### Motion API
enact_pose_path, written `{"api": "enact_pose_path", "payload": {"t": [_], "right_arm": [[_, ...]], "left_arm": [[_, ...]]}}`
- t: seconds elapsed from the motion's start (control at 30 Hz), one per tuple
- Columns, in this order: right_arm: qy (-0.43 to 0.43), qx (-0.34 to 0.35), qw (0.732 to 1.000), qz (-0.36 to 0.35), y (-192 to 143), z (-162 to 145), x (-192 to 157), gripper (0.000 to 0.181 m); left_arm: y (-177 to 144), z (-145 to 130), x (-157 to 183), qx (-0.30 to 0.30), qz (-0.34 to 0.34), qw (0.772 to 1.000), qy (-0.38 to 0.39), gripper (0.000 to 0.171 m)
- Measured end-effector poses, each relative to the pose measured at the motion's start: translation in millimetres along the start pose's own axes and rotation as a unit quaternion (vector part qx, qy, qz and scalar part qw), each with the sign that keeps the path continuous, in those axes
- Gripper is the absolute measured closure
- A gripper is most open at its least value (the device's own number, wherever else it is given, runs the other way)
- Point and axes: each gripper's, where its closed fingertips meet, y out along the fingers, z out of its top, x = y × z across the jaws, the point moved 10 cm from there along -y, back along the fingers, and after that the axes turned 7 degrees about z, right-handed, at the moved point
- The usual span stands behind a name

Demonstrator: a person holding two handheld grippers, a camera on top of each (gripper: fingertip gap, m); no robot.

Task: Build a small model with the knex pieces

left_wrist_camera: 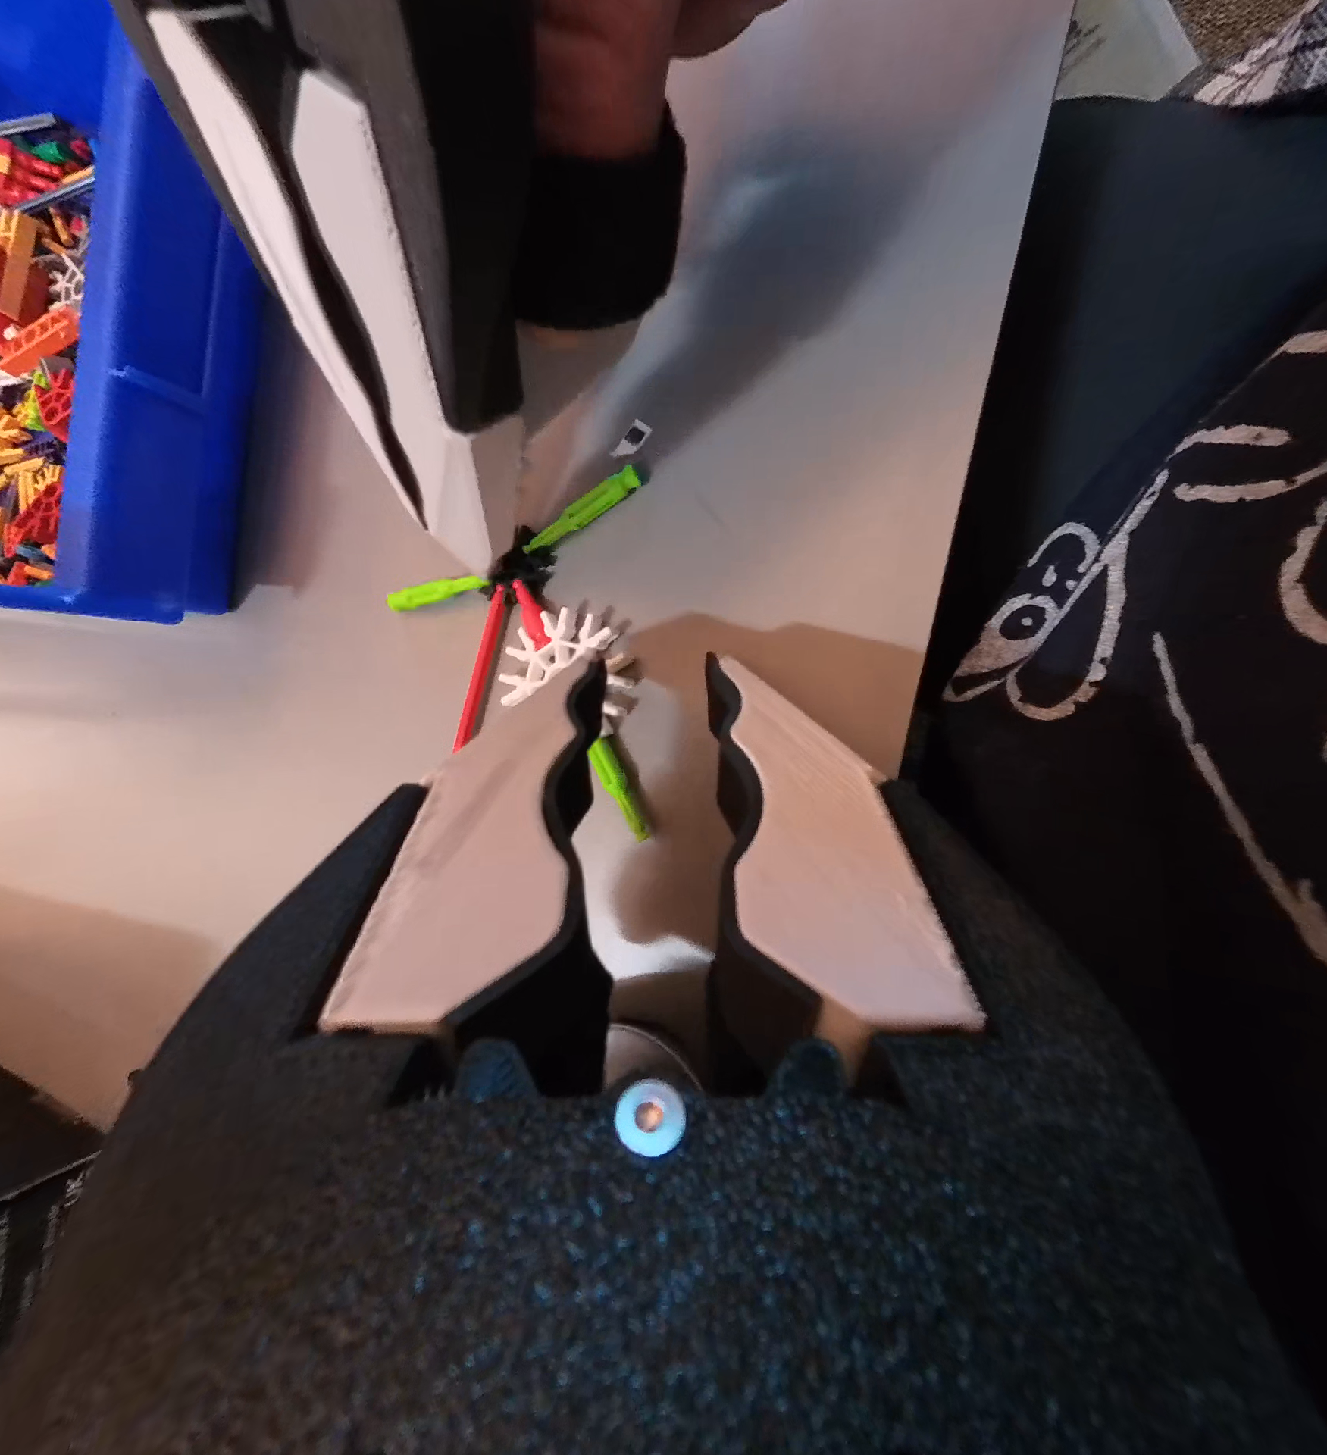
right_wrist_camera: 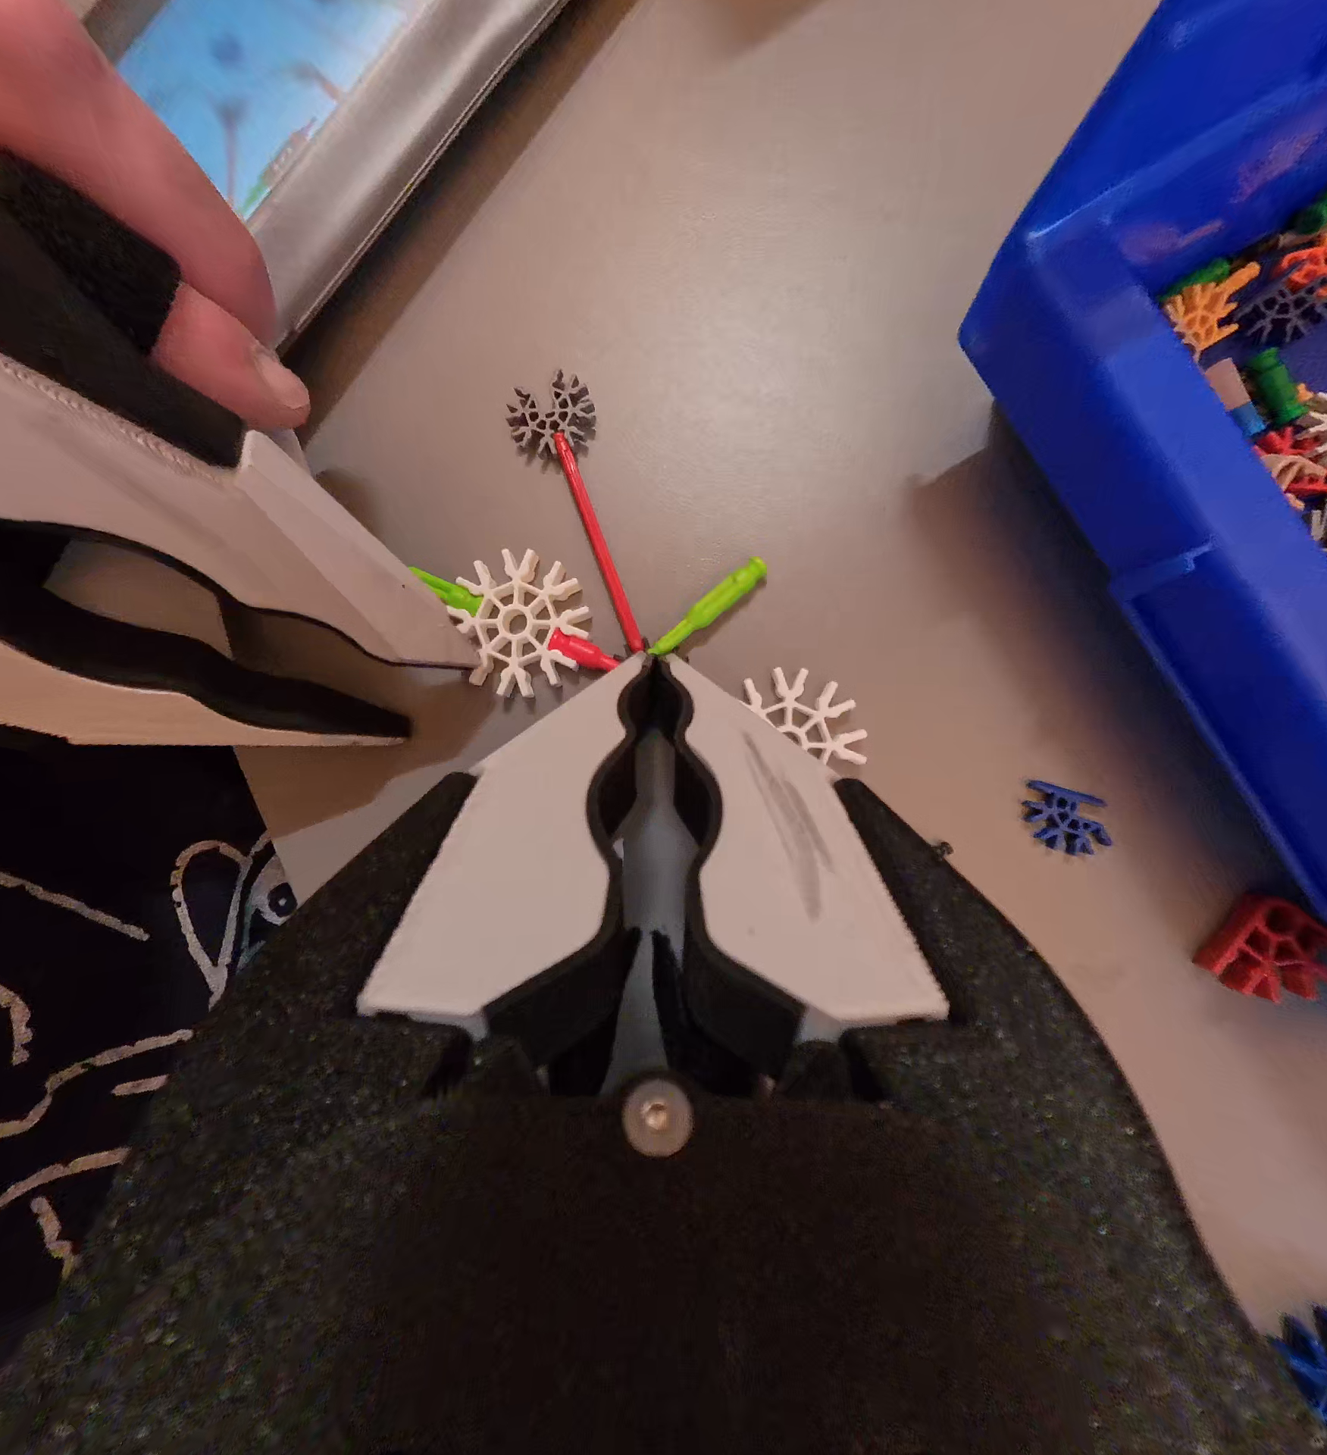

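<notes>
Bin first: the blue plastic bin (left_wrist_camera: 164, 378) in your left wrist view sits far left on the smooth grey tabletop (left_wrist_camera: 172, 748), heaped with mixed red, orange, yellow and green plastic construction pieces (left_wrist_camera: 2, 346). Your left gripper (left_wrist_camera: 652, 669) is spread wide, wavy black pads empty, tips just beside the white snowflake-shaped connector (left_wrist_camera: 554, 653) and a short green ribbed rod (left_wrist_camera: 620, 787).

Right wrist view: same bin (right_wrist_camera: 1101, 441) at right, pieces (right_wrist_camera: 1321, 394) inside. Your right gripper (right_wrist_camera: 654, 657) is pinched closed on a small black hub (left_wrist_camera: 520, 568), which the long thin red rod (right_wrist_camera: 601, 543) and a green rod (right_wrist_camera: 715, 602) plug into. A flat blue connector (right_wrist_camera: 1065, 817) and a red wedge connector (right_wrist_camera: 1270, 949) lie loose near the bin.
</notes>
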Motion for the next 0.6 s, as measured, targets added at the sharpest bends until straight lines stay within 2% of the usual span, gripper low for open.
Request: {"api": "enact_pose_path", "payload": {"t": [0.33, 0.43, 0.6], "right_arm": [[-0.003, 0.011, 1.000, -0.008, -2.4, 4.4, 1.4, 0.181], [0.002, 0.015, 1.000, -0.021, -2.7, 7.4, 5.8, 0.169], [0.014, 0.012, 0.999, -0.035, 6.0, 10.1, 8.8, 0.164]], "left_arm": [[-1.4, 0.5, 1.2, 0.001, -0.003, 1.000, 0.008, 0.149], [-1.8, 0.7, 1.7, 0.001, -0.002, 1.000, 0.009, 0.149], [-1.7, 1.1, 2.2, 0.002, -0.002, 1.000, 0.007, 0.150]]}}
